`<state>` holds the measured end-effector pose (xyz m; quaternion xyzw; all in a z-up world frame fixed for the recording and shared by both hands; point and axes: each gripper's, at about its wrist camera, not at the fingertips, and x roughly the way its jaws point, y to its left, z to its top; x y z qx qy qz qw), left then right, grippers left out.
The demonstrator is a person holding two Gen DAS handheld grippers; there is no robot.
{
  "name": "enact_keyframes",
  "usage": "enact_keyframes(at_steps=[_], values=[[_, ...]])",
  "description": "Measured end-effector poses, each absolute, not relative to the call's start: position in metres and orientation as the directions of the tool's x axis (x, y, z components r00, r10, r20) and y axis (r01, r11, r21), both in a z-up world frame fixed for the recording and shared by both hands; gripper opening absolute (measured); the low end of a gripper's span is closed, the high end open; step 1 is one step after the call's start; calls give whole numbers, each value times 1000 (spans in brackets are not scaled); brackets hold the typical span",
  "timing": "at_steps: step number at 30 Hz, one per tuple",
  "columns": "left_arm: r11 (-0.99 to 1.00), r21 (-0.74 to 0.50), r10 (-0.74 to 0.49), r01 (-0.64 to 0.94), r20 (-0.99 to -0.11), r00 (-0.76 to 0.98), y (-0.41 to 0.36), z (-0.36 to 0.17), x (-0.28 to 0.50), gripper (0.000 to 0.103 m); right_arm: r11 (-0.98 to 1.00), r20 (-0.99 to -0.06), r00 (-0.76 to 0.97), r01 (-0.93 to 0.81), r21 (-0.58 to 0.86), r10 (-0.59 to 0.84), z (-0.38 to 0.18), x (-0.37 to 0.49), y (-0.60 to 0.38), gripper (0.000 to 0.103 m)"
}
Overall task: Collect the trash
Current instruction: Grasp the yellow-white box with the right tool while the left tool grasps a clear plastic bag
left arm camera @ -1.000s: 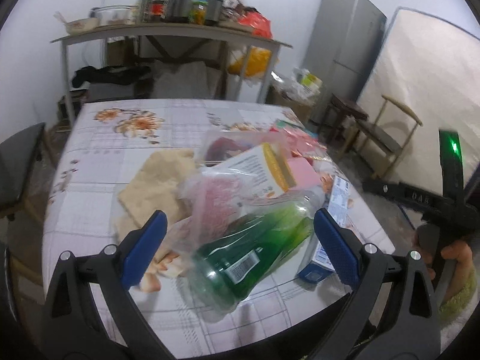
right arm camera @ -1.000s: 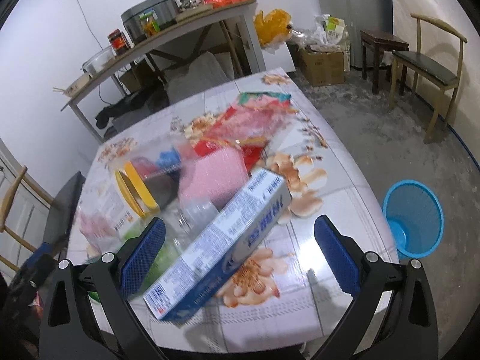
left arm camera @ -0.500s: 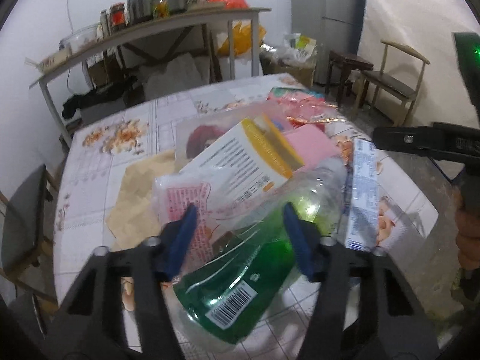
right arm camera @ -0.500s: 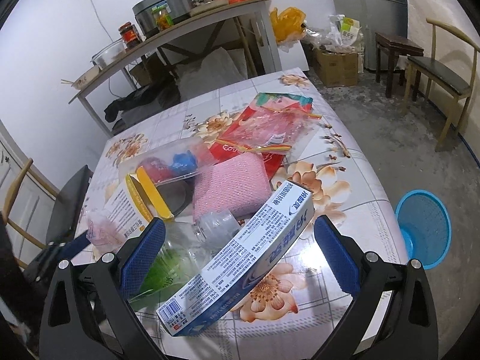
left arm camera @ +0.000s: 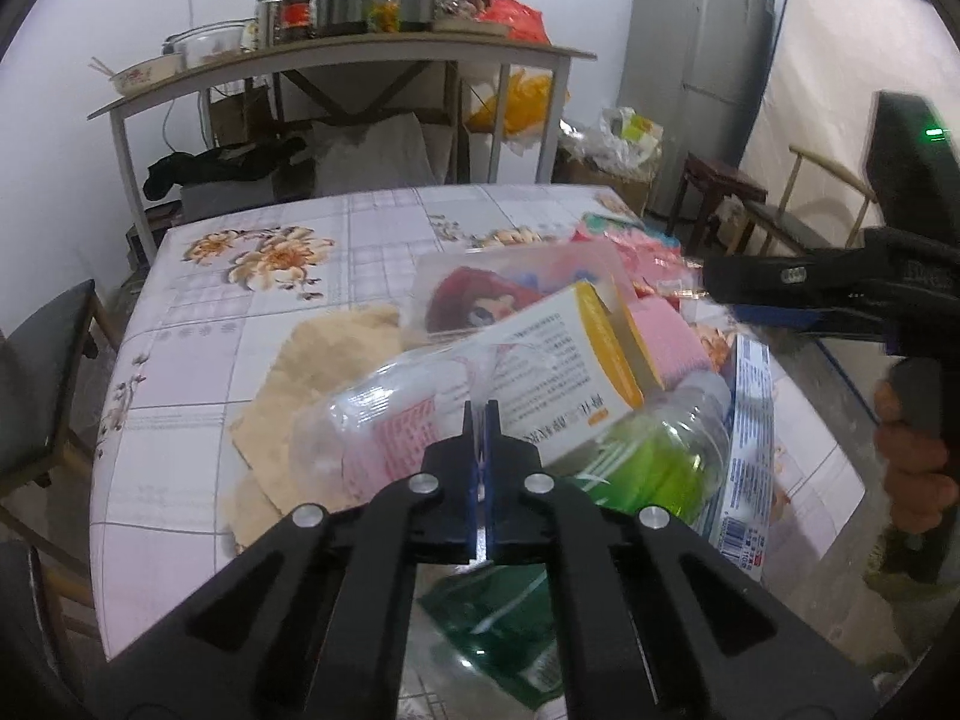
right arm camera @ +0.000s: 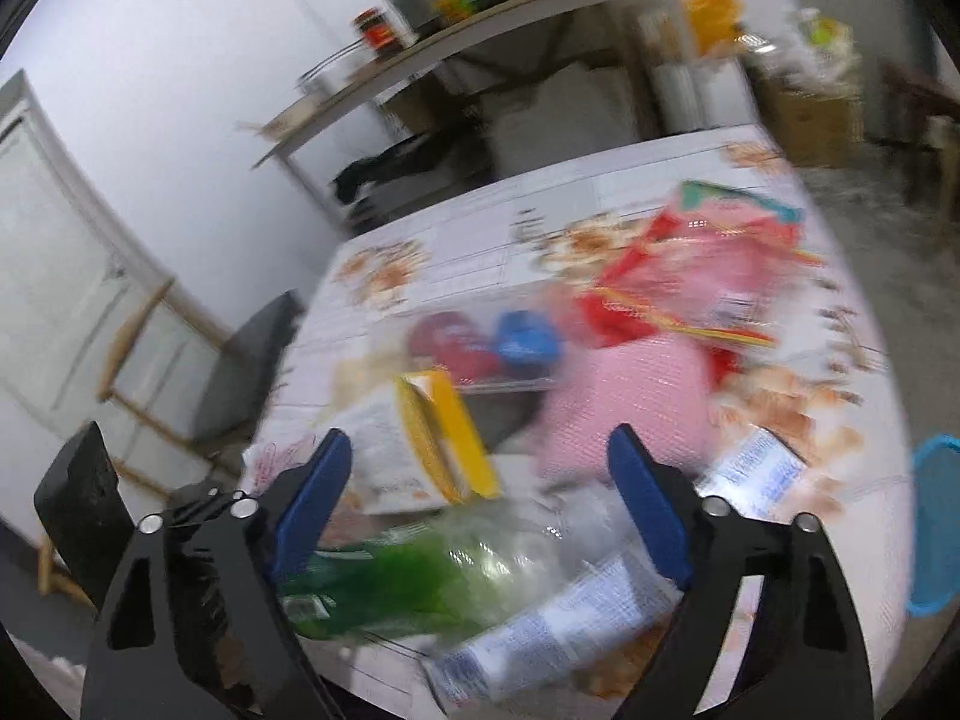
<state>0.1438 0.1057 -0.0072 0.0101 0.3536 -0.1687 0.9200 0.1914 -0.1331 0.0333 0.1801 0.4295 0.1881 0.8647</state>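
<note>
Clear crinkled plastic bag (left arm camera: 384, 426) pinched in clenched left gripper (left arm camera: 480, 420), right gripper (right arm camera: 480, 474) jaws apart, closing, blurred

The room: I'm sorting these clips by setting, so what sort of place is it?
Probably a home kitchen or dining room used for storage: a fridge, a shelf table with a cooker and jars, and a dining table under a flowered cloth.
</note>
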Motion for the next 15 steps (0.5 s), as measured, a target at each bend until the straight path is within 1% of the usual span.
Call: enact_keyframes(at_steps=[1,4,9,12,15], values=[[946,-104,-299,308,-650,698,108,-7,143,0,861,-683,540,-181,476,491,29,199,-128,69],[948,-131,-304,291,-648,699,114,-8,142,0,826,-684,475,-209,523,553,19,217,-117,65],[948,-142,-306,284,-639,706,117,-10,138,0,810,-705,402,-237,536,584,4,236,-99,65],[949,-145,-305,279,-640,706,118,-12,139,0,775,-699,336,-250,580,631,-5,244,-90,65],[950,-152,-304,272,-643,703,118,-16,141,0,764,-698,311,-266,588,645,-9,248,-83,65]])
